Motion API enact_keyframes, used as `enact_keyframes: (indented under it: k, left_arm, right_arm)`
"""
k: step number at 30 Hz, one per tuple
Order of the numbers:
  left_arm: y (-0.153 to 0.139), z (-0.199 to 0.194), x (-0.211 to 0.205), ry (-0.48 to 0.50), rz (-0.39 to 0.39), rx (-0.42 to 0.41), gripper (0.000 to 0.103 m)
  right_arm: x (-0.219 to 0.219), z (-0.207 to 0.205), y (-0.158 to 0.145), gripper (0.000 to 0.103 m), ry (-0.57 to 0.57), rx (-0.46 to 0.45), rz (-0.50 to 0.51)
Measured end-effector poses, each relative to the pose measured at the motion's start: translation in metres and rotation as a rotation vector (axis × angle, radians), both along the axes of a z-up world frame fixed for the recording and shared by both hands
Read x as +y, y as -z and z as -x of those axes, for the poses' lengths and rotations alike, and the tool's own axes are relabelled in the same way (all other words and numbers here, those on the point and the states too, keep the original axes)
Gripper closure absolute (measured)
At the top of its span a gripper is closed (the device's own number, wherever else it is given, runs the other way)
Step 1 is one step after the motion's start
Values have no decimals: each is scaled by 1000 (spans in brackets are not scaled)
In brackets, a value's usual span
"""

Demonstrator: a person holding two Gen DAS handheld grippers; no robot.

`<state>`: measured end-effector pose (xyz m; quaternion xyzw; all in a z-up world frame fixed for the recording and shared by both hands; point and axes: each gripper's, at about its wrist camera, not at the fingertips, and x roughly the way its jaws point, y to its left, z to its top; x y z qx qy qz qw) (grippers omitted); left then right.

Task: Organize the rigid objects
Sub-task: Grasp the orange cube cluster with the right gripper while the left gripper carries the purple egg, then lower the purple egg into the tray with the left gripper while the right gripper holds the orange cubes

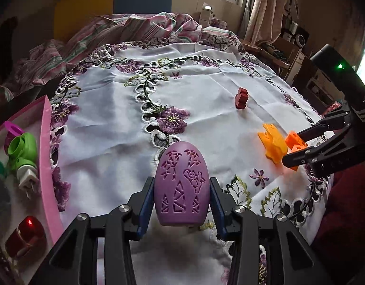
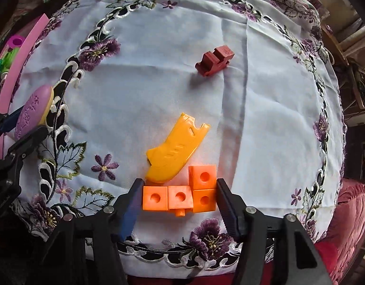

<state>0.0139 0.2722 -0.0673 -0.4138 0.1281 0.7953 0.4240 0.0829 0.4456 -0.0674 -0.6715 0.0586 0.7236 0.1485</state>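
Observation:
My left gripper [image 1: 181, 181] is shut on a purple egg-shaped piece with carved patterns [image 1: 181, 185], held a little above the embroidered white cloth [image 1: 206, 71]. The right wrist view shows that same egg [image 2: 32, 109] at the far left, near the pink tray [image 2: 23, 54]. My right gripper [image 2: 180, 186] points down at the cloth, its pads against both ends of an orange piece made of joined cubes with holes [image 2: 180, 197]. A yellow flat plastic piece [image 2: 175, 152] lies touching those cubes. A dark red notched block [image 2: 215, 60] lies alone farther back.
The pink tray's rim [image 1: 45, 147] runs along the left; inside are a green plug-in device [image 1: 21, 149], a red ring-like item [image 1: 25, 235] and other small things. Striped bedding [image 1: 134, 28] is bunched at the far end. Cluttered shelves [image 1: 301, 47] stand on the right.

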Motion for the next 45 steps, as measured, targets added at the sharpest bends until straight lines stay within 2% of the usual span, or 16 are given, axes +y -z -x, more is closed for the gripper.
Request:
enact_keyframes:
  k: [2,7,9,12,20,22,26,35,45]
  left_arm:
    - [-8,-3,-9,-5,-21,3,59]
    - [-27,-7,-30,-38,-47,26,59]
    - [-34,-8,-40,-54,-54,38,59]
    - [-42,-6,-54,-87,-56,52,59]
    - [-51,6,-94,-207,-37,70,59]
    - [-50,8,-100,-232,-32,73,59]
    - [-48,10,-107,-262,-25,70,59]
    - [-47,10,-114,-281,-23,64,59]
    - [-44,11,-123,-295,-28,51,59]
  right_arm:
    - [-3,-4,-13,42,6,47,-7]
    - [-18,-3,-53,42,-1,277,54]
    - [-30,17,-58,42,-17,344,75]
    - [-50,46,-50,42,-30,387,96]
    - [-56,74,4,42,6,356,134]
    - [-61,74,5,42,-30,348,75]
    - [-68,75,13,43,-65,306,47]
    - [-60,73,18,43,-24,298,97]
    - [-64,72,20,43,-41,288,59]
